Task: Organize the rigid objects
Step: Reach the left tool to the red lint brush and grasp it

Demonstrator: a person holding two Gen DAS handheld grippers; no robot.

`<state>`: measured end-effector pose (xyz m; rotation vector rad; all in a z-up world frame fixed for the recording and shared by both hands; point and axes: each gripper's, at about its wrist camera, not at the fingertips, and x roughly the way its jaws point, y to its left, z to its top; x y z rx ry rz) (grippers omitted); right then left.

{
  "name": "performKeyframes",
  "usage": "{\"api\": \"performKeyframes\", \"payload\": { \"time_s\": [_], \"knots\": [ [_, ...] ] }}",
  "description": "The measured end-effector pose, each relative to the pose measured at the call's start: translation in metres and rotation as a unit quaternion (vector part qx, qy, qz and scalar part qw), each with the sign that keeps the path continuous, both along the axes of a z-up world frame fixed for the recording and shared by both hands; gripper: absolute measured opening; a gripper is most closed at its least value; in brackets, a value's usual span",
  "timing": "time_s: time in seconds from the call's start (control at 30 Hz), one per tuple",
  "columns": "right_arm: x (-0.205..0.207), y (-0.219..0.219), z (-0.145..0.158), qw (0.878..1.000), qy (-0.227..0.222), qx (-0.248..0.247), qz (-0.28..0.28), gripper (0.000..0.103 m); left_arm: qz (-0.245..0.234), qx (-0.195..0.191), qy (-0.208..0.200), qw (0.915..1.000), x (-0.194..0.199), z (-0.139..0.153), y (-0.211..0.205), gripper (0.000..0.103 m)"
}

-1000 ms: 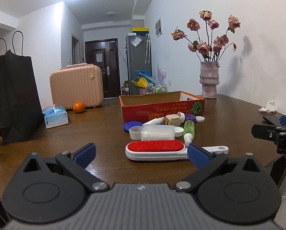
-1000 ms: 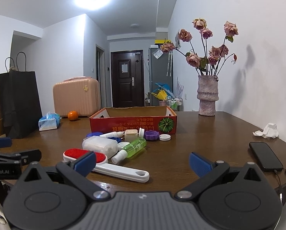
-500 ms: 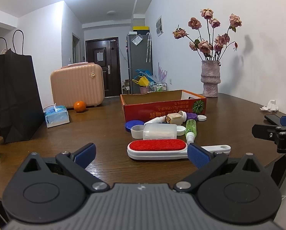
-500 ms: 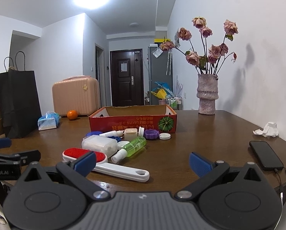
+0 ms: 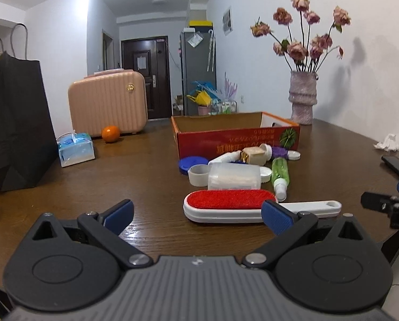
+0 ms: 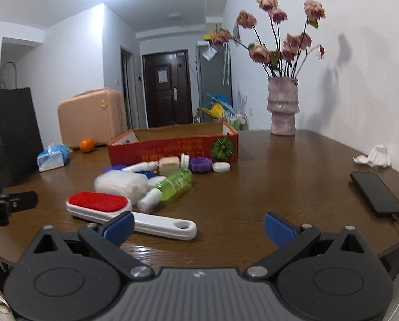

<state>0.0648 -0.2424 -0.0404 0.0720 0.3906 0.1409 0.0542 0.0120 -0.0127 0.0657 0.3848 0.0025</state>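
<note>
Left wrist view
Left tool (image 5: 198,212): fingers spread wide, nothing between them, low over the near edge of the worktop (image 5: 145,165).
Hidden or cut off: the right blue finger covers part of the lint brush (image 5: 230,206) where head meets handle. The right tool (image 5: 386,203) shows only as a black tip at the right edge. A phone (image 5: 397,165) is cut by that edge.
Task things: a close cluster mid-worktop, just in front of one red cardboard box (image 5: 236,136) with an open top.
Count: one lint brush with a red pad, one clear plastic case (image 5: 234,176), one green spray bottle (image 5: 279,174), one blue lid (image 5: 192,163), one beige cup (image 5: 198,175). The small caps and tubes behind overlap and are hard to count.
Around: one black paper bag (image 5: 14,123), one pink suitcase (image 5: 108,101), one orange (image 5: 110,133), one tissue pack (image 5: 75,149), one vase of dried roses (image 5: 302,97), one crumpled tissue (image 5: 388,143).

Right wrist view
Right tool (image 6: 198,227): fingers spread wide, holding nothing.
Hidden or cut off: its left blue finger overlaps the lint brush (image 6: 97,203) handle. The left tool (image 6: 9,203) is cut by the left edge, so its opening cannot be judged here. The view is slightly blurred.
Task things: the same cluster lies left of centre, before the red cardboard box (image 6: 172,147); the green spray bottle (image 6: 172,184) lies on its side, touching the clear plastic case (image 6: 119,184).
Count: one purple lid (image 6: 200,164), one white cap (image 6: 221,167).
Around: the phone (image 6: 376,192) with a cable lies well to the right.
</note>
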Motion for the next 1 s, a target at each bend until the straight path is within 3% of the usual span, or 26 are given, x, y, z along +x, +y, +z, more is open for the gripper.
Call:
{"api": "performKeyframes", "payload": {
  "time_s": [0.13,0.2,0.23,0.33,0.37,0.5,0.6,0.77,0.9,1.0],
  "knots": [
    [0.025,-0.009,-0.005,0.999,0.024,0.028,0.004,0.102,-0.005,0.008,0.023,0.9997,0.031,-0.004,0.006,0.103],
    [0.045,-0.011,-0.008,0.997,0.059,0.033,0.023,0.090,-0.020,-0.007,0.054,0.9983,0.054,-0.007,0.013,0.103],
    [0.054,-0.012,-0.009,0.996,0.072,0.035,0.028,0.072,-0.027,-0.015,0.064,0.9975,0.062,-0.008,0.017,0.103],
    [0.075,-0.012,-0.011,0.994,0.097,0.037,0.041,0.048,-0.036,-0.039,0.088,0.9947,0.091,-0.009,0.029,0.084],
    [0.081,-0.013,-0.012,0.992,0.105,0.043,0.049,0.045,-0.038,-0.046,0.098,0.9935,0.100,-0.010,0.031,0.079],
    [0.098,-0.011,-0.021,0.986,0.139,0.054,0.072,0.039,-0.051,-0.076,0.147,0.9850,0.130,-0.020,0.042,0.071],
    [0.107,-0.014,-0.022,0.986,0.141,0.060,0.069,0.040,-0.061,-0.091,0.149,0.9828,0.134,-0.022,0.045,0.066],
    [0.122,-0.021,-0.020,0.986,0.146,0.045,0.065,0.040,-0.046,-0.124,0.173,0.9759,0.133,-0.022,0.050,0.072],
    [0.118,-0.020,-0.016,0.986,0.142,0.046,0.076,0.031,-0.043,-0.138,0.179,0.9732,0.128,-0.024,0.054,0.072],
    [0.115,-0.016,-0.019,0.985,0.147,0.041,0.084,0.031,-0.037,-0.150,0.185,0.9706,0.127,-0.023,0.056,0.072]
  ]
}}
